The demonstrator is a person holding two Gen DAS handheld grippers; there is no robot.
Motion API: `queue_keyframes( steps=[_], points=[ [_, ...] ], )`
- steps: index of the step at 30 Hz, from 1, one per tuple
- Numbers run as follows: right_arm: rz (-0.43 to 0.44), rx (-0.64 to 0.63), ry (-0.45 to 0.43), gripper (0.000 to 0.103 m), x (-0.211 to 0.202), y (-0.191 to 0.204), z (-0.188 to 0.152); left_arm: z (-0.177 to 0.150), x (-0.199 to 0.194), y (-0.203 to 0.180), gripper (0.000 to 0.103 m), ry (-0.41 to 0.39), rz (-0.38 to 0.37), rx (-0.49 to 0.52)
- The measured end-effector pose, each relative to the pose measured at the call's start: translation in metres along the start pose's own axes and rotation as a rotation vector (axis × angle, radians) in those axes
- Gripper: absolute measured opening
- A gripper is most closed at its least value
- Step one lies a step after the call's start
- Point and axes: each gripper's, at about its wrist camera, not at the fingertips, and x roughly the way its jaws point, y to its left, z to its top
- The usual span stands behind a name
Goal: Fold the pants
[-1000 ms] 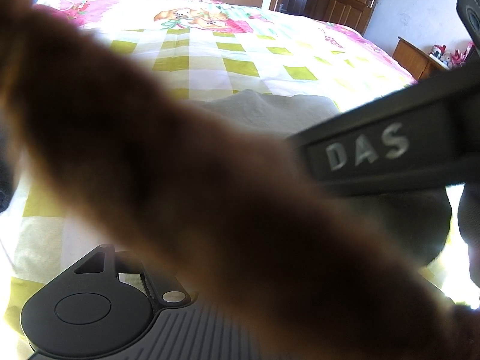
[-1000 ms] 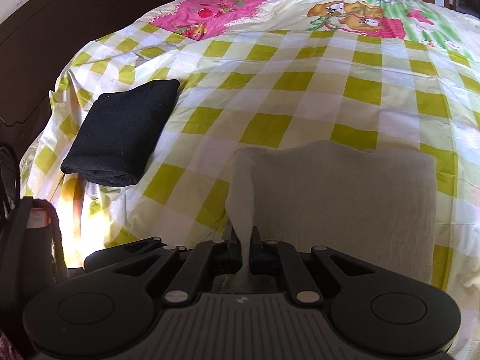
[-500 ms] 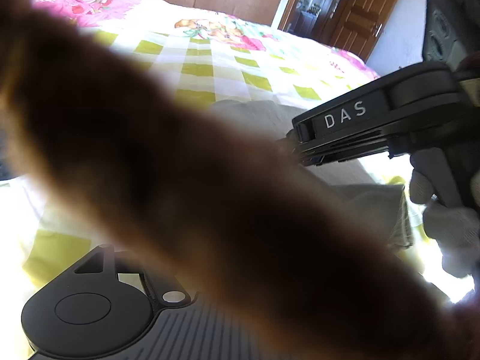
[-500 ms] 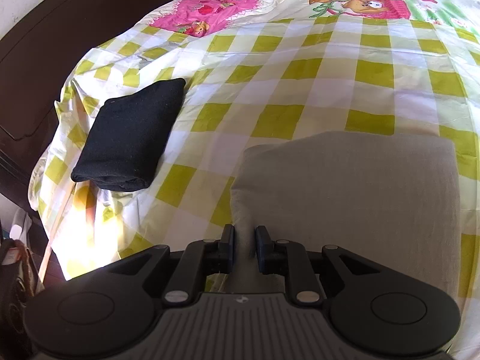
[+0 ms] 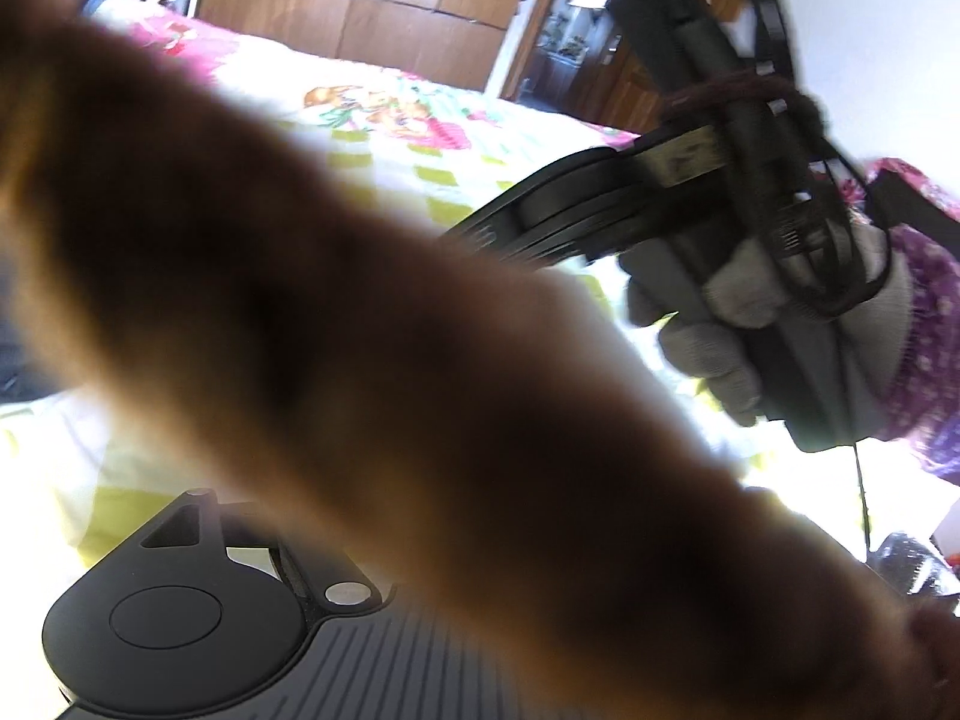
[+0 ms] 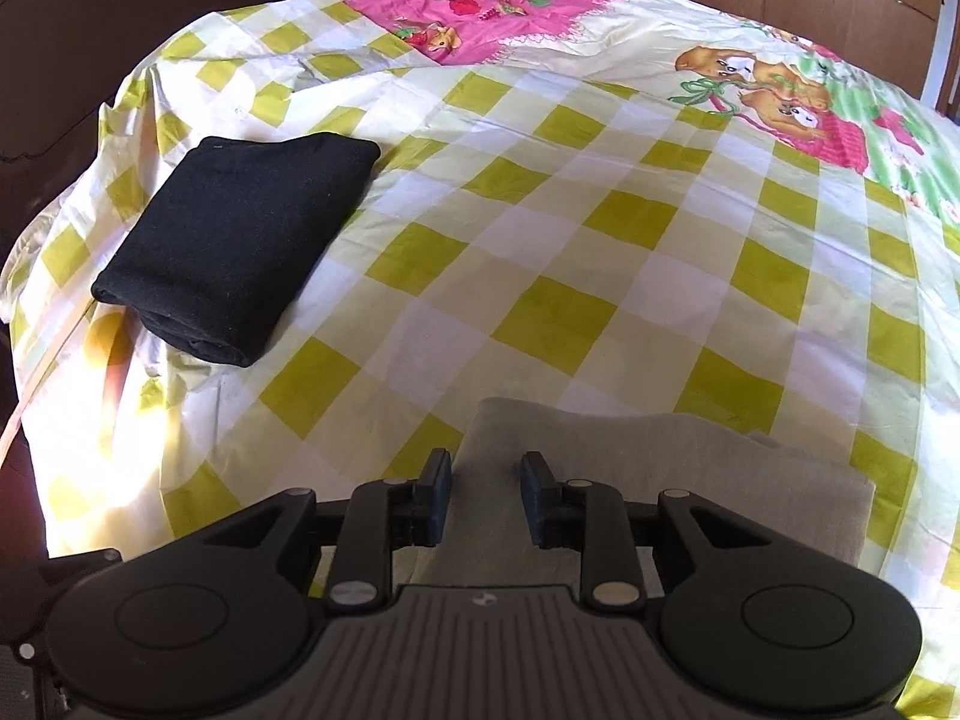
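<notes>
Sunlit glare, blurred foreground, fisheye edges

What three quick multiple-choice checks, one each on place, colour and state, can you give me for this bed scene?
1. Where does the black folded garment lie?
A. left part of the bed
B. on the floor
C. on the grey pants

2. What colour are the pants by the right tongs?
A. red
B. grey
C. blue

3. The right tongs are:
A. clamped on black cloth
B. holding a hanger
C. opening, pads off the cloth

A: it lies near the left edge. B: pale grey fabric. C: a gap shows beside each pad.
</notes>
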Motion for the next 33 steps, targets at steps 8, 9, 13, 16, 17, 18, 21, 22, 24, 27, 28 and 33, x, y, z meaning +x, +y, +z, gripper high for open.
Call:
queue_keyframes(
  steps=[8, 9, 13, 16, 17, 18, 21, 22, 24, 27, 28, 33],
  points=[
    [-0.037, 0.027, 0.047, 0.029, 0.017, -0.015, -0.003, 0.002, 0.041, -0.023, 0.067, 0.058, 0.076, 0.063],
    [-0.019, 0.053, 0.042, 0.025, 0.013, -0.020, -0.004, 0.001, 0.043, -0.026, 0.064, 0.063, 0.088, 0.070],
    [0.012, 0.126, -0.011, 0.020, -0.017, -0.039, -0.011, 0.003, 0.035, -0.030, 0.046, 0.050, 0.116, 0.065],
    [0.026, 0.189, -0.063, 0.020, -0.044, -0.053, -0.015, 0.007, 0.026, -0.031, 0.033, 0.029, 0.103, 0.043],
    [0.035, 0.208, -0.081, 0.020, -0.053, -0.057, -0.015, 0.009, 0.023, -0.032, 0.028, 0.020, 0.095, 0.039],
    [0.044, 0.222, -0.097, 0.020, -0.061, -0.059, -0.014, 0.011, 0.021, -0.034, 0.027, 0.012, 0.090, 0.037],
    [0.056, 0.228, -0.159, 0.020, -0.087, -0.058, -0.009, 0.017, 0.014, -0.040, 0.026, -0.009, 0.082, 0.050],
    [0.060, 0.223, -0.174, 0.020, -0.092, -0.056, -0.007, 0.019, 0.013, -0.040, 0.027, -0.008, 0.074, 0.060],
    [0.077, 0.221, -0.183, 0.020, -0.095, -0.053, -0.002, 0.018, 0.015, -0.040, 0.027, -0.019, 0.071, 0.068],
    [0.082, 0.215, -0.172, 0.020, -0.081, -0.047, 0.006, 0.014, 0.028, -0.035, 0.026, 0.001, 0.091, 0.057],
    [0.091, 0.217, -0.161, 0.020, -0.072, -0.045, 0.007, 0.013, 0.031, -0.031, 0.026, 0.006, 0.092, 0.039],
    [0.094, 0.196, -0.095, 0.020, -0.021, -0.032, 0.009, 0.003, 0.038, -0.009, 0.016, 0.044, 0.108, -0.042]
  ],
)
